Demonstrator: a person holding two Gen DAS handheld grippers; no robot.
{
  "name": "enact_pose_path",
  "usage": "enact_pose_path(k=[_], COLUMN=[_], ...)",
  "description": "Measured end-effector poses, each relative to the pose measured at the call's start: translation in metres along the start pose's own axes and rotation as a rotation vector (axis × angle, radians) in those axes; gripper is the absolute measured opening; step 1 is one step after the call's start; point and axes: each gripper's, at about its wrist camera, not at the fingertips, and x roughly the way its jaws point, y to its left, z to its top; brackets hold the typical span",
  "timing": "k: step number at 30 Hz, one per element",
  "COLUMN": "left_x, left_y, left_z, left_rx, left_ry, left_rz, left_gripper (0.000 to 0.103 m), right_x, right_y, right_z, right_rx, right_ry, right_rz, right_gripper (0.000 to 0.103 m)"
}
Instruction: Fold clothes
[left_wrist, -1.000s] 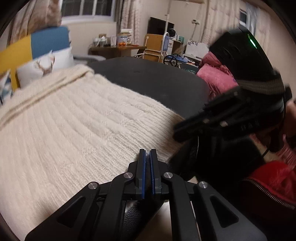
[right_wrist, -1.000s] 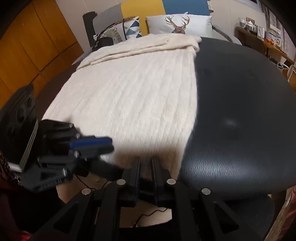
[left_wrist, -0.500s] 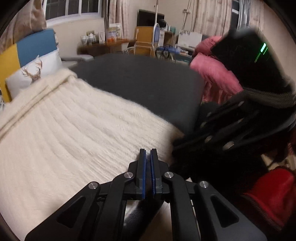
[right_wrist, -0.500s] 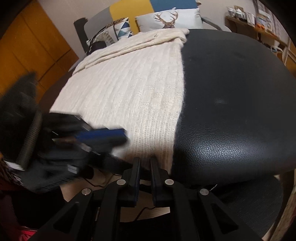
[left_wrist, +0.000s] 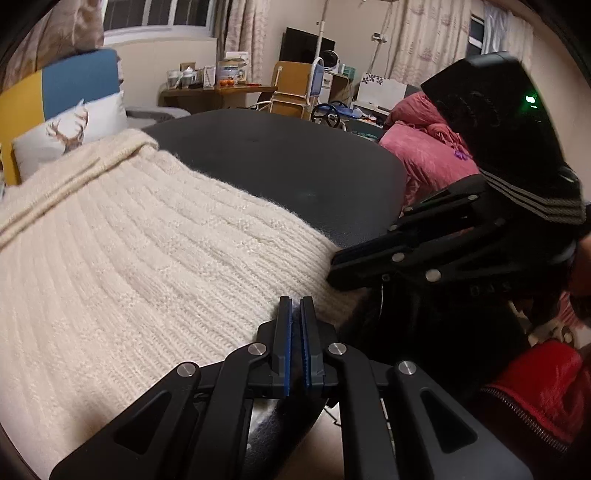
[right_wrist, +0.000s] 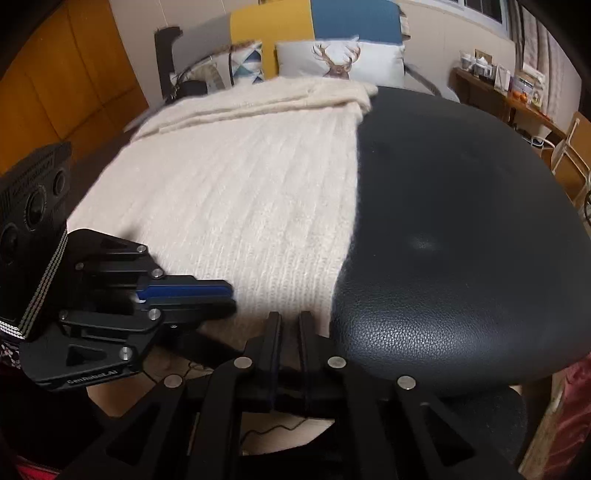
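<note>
A cream ribbed knit sweater (left_wrist: 147, 258) (right_wrist: 240, 184) lies spread flat on a wide black leather seat (left_wrist: 295, 166) (right_wrist: 461, 221), its near hem hanging over the front edge. My left gripper (left_wrist: 295, 306) (right_wrist: 231, 295) is shut, its tips resting at that hem; I see no fabric between its blue pads. My right gripper (right_wrist: 289, 319) (left_wrist: 332, 267) sits at the hem's right corner, beside the bare leather. Its jaws are nearly together, with cream knit showing between them.
Cushions, one printed with a deer (right_wrist: 340, 59), stand behind the seat. A pink heap of cloth (left_wrist: 424, 155) lies to the right, and a red zipped garment (left_wrist: 535, 387) sits low on that side. A cluttered desk (left_wrist: 218, 88) and a chair (left_wrist: 291, 88) stand further back.
The right gripper's jaws have drawn slightly closer at the hem. The left gripper shifted a little along the edge and back. The sweater lies as before.
</note>
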Motion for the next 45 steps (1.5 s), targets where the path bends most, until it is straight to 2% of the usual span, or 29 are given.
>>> enact_pose_path(k=[5, 7, 10, 12, 15, 17, 22, 24, 27, 30, 34, 37, 41, 42, 45], left_x=[-0.051, -0.071, -0.102, -0.119, -0.144, -0.152, -0.156, -0.158, -0.162, -0.174, -0.18, -0.182, -0.187, -0.187, -0.187], left_y=[0.003, 0.015, 0.054, 0.089, 0.136, 0.138, 0.146, 0.153, 0.156, 0.157, 0.161, 0.169, 0.191, 0.193, 0.193], left_z=[-0.017, -0.023, -0.043, -0.066, -0.098, -0.109, -0.119, -0.122, -0.12, -0.12, -0.136, -0.15, -0.165, -0.167, -0.167], left_rx=[0.033, 0.004, -0.093, -0.211, -0.369, -0.357, -0.423, -0.426, -0.417, -0.405, -0.416, -0.482, -0.605, -0.615, -0.612], left_ry=[-0.026, -0.035, -0.013, 0.016, 0.051, 0.025, -0.02, -0.037, -0.04, -0.057, -0.085, -0.129, -0.198, -0.202, -0.208], left_rz=[0.033, 0.08, 0.207, 0.245, 0.293, 0.282, 0.228, 0.192, 0.179, 0.225, 0.179, 0.116, -0.009, -0.019, -0.02], left_gripper=[0.006, 0.006, 0.006, 0.006, 0.006, 0.006, 0.006, 0.006, 0.006, 0.007, 0.007, 0.007, 0.008, 0.008, 0.008], right_x=[0.0, 0.0, -0.004, -0.013, -0.016, -0.009, 0.024, 0.047, 0.071, 0.074, 0.058, 0.032, 0.018, 0.02, 0.038], right_y=[-0.003, -0.003, -0.002, 0.003, 0.027, 0.051, 0.113, 0.132, 0.132, 0.117, 0.134, 0.182, 0.259, 0.277, 0.311], right_z=[-0.003, -0.003, 0.0, 0.003, 0.013, 0.021, 0.036, 0.035, 0.03, 0.04, 0.043, 0.034, 0.003, -0.008, -0.031], right_rx=[0.028, 0.03, 0.043, 0.042, -0.031, -0.085, -0.201, -0.241, -0.31, -0.206, -0.217, -0.361, -0.705, -0.807, -0.986], right_ry=[-0.005, -0.004, -0.008, -0.026, -0.072, -0.077, -0.036, 0.031, 0.01, 0.027, 0.007, -0.078, -0.156, -0.16, -0.118], right_rz=[0.005, 0.003, 0.003, -0.006, 0.035, 0.076, 0.182, 0.123, 0.011, 0.061, 0.068, 0.218, 0.254, 0.246, 0.194], right_gripper=[0.006, 0.006, 0.007, 0.012, 0.012, 0.012, 0.012, 0.012, 0.01, 0.01, 0.017, 0.019, 0.019, 0.019, 0.019])
